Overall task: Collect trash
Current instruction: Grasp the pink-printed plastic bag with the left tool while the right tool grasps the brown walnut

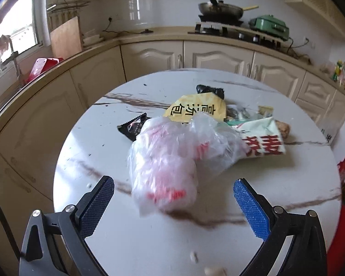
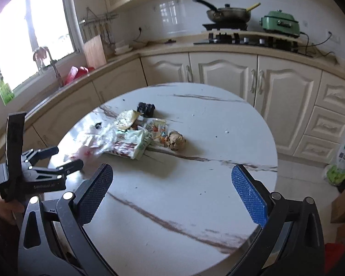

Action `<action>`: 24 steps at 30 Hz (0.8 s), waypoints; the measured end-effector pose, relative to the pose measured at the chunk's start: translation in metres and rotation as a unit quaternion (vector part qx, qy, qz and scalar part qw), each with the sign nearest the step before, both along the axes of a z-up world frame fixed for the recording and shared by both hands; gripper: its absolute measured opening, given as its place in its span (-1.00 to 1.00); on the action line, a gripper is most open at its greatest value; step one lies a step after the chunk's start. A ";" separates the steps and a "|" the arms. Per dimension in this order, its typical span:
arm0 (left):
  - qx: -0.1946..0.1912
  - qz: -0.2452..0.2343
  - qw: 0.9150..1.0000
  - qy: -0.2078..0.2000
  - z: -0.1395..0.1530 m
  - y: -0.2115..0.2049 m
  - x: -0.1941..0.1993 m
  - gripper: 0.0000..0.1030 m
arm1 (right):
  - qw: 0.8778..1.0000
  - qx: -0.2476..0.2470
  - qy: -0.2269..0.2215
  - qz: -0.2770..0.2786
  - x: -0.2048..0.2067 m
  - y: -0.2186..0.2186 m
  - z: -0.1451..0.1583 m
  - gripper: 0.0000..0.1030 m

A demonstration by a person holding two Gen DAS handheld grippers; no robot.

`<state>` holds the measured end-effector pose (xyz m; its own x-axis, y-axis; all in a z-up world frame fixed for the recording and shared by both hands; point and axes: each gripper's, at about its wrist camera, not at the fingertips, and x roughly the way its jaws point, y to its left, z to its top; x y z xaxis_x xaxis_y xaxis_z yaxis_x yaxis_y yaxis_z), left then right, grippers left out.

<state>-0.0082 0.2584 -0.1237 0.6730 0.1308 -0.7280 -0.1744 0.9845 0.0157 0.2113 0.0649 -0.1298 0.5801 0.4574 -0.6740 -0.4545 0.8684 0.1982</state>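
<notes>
Left wrist: left hand-held gripper (image 1: 173, 209) spread before plastic bag (image 1: 172, 158) (blurred); right hand-held gripper (image 2: 172, 197) spread, table (image 2: 218, 138) bare ahead.

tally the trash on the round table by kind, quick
Plastic bags: 2, the clear bag with red print and the black bag.
Printed wrappers/packets: 4, yellow, black, white-and-red, small colourful.
Brown crumpled lump: 1.
Total: 7 that show; more may lie underneath.

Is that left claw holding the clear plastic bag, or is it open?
Open. The left gripper has its blue pads wide apart, and the clear plastic bag lies on the table between and beyond them, ungripped.
</notes>
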 end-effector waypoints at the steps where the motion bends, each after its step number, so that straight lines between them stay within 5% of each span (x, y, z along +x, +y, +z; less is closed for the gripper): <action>1: 0.008 0.002 1.000 0.006 -0.004 0.000 0.008 0.86 | 1.000 -0.005 0.004 0.000 0.006 0.003 -0.003 1.00; 2: 0.016 0.002 1.000 0.012 -0.005 0.000 0.017 0.80 | 1.000 -0.010 0.006 0.000 0.009 0.007 -0.005 1.00; 6: -0.013 -0.016 1.000 0.017 -0.011 0.013 0.043 0.01 | 0.999 -0.050 0.006 0.013 0.029 0.025 -0.011 1.00; 13: -0.041 -0.029 0.998 -0.037 -0.004 0.030 0.037 -0.04 | 0.990 -0.137 0.024 0.036 0.076 0.057 -0.036 0.98; 23: -0.049 0.000 0.996 -0.070 0.009 0.056 0.033 -0.04 | 0.984 -0.133 0.070 0.097 0.106 0.077 -0.064 0.39; 24: -0.049 0.000 0.996 -0.072 0.010 0.053 0.031 -0.04 | 0.984 -0.132 0.074 0.099 0.107 0.077 -0.066 0.21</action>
